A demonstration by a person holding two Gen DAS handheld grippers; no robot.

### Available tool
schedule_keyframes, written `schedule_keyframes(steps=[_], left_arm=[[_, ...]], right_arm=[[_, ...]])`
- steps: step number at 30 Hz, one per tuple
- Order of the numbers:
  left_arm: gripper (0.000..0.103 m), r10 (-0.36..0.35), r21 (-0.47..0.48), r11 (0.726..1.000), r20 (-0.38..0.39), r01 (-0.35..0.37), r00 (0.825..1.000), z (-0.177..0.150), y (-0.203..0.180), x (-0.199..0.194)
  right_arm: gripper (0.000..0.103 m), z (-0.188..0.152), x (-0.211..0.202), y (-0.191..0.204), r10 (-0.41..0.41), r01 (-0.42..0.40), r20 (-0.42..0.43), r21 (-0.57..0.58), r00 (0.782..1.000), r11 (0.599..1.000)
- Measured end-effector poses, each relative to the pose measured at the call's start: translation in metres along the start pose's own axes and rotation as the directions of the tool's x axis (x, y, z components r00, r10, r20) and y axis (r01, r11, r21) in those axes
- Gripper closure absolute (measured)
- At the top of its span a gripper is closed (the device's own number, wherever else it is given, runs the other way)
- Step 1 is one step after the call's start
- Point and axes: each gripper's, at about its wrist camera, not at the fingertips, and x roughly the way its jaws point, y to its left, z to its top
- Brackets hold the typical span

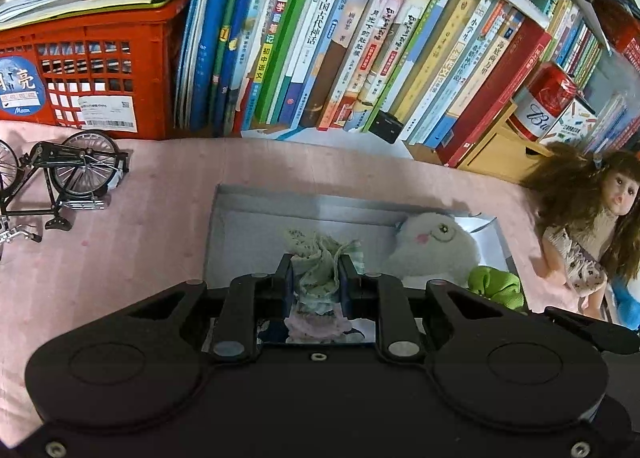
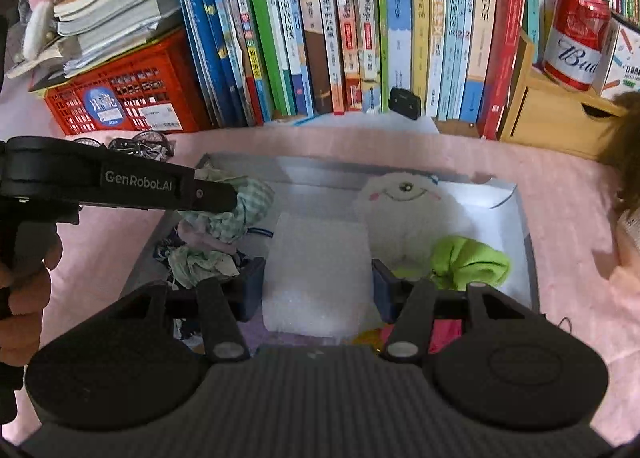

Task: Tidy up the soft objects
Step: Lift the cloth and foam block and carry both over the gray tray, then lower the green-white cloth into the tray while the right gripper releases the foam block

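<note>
the left gripper (image 1: 316, 278) was nearly closed, its pads pinching a green checked scrunchie (image 1: 320, 266) that stood bunched upright between them, long axis running toward twelve o'clock, over the grey box (image 1: 224, 217). in the right wrist view the same scrunchie (image 2: 240, 205) hung at the tip of that gripper, above a small heap of other crumpled fabric pieces (image 2: 200, 258) at nine o'clock inside the box; their count could not be told. the right gripper (image 2: 318, 282) was part-way open and clamped on one white foam block (image 2: 316, 274), whose long axis pointed toward twelve o'clock, held over the box's middle. one white plush toy (image 2: 400, 201) lay at one o'clock in the box, face up, and one lime green scrunchie (image 2: 468, 258) just beside it at three o'clock. one doll (image 1: 588, 225) sat outside the box on the pink cloth (image 1: 120, 258).
</note>
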Motion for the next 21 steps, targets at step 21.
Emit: schedule_keyframes(steps=[21], left_arm=[[0.066,0.017,0.019,1.000,-0.011,-0.017,1.000,-0.003,-0.007,-0.003]], right_arm=[[0.028,-0.001,0.000,-0.010,0.026,-0.026,0.006,0.048,1.000,0.999]])
